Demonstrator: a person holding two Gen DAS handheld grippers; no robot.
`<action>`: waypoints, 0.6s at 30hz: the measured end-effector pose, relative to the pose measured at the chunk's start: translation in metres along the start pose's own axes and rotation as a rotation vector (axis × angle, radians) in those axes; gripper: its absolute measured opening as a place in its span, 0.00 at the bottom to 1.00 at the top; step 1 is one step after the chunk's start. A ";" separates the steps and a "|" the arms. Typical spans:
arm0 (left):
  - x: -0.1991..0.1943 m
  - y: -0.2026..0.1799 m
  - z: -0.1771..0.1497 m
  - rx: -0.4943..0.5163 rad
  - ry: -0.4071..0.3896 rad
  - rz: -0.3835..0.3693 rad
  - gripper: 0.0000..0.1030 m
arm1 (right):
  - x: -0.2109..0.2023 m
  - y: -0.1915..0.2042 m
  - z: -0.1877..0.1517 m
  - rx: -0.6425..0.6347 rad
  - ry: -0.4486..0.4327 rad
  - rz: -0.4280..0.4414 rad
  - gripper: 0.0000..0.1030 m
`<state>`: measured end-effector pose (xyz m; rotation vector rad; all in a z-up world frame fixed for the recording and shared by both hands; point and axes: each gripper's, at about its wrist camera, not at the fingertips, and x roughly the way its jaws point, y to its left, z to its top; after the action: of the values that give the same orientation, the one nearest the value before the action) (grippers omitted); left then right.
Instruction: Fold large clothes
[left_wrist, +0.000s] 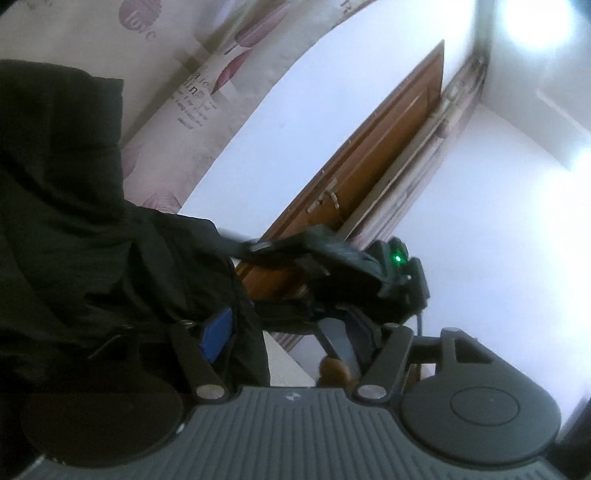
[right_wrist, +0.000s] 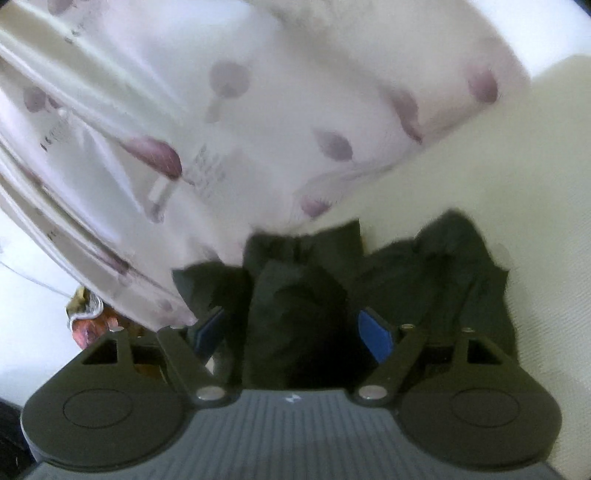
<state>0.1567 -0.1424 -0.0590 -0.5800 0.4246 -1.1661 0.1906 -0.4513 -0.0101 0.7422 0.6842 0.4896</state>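
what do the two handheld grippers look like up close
Both match: a grey ribbed body with a small white logo, a black round disc either side, and black link arms on silver pivot pins. The left gripper and right gripper have blue finger pads. The other unit shows a green light.

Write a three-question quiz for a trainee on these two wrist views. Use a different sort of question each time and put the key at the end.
1. True or false: the black garment lies between the fingers of the right gripper.
2. Pick one: the pads on those fingers are A) red, B) blue, C) yellow.
3. Short answer: in the left wrist view, what colour is the light glowing on the right gripper?

Key: 1 true; 2 B; 3 green.
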 end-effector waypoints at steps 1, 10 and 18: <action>0.000 0.000 -0.001 0.007 0.000 0.003 0.71 | 0.006 0.003 -0.003 -0.032 0.006 -0.017 0.42; -0.088 -0.048 0.000 0.048 -0.191 0.068 1.00 | 0.023 0.020 -0.003 -0.187 -0.054 -0.163 0.17; -0.111 0.004 -0.007 0.037 -0.157 0.390 0.98 | 0.028 0.013 0.005 -0.187 -0.083 -0.160 0.17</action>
<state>0.1171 -0.0382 -0.0655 -0.5242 0.3614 -0.7488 0.2107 -0.4278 -0.0084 0.5243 0.6059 0.3685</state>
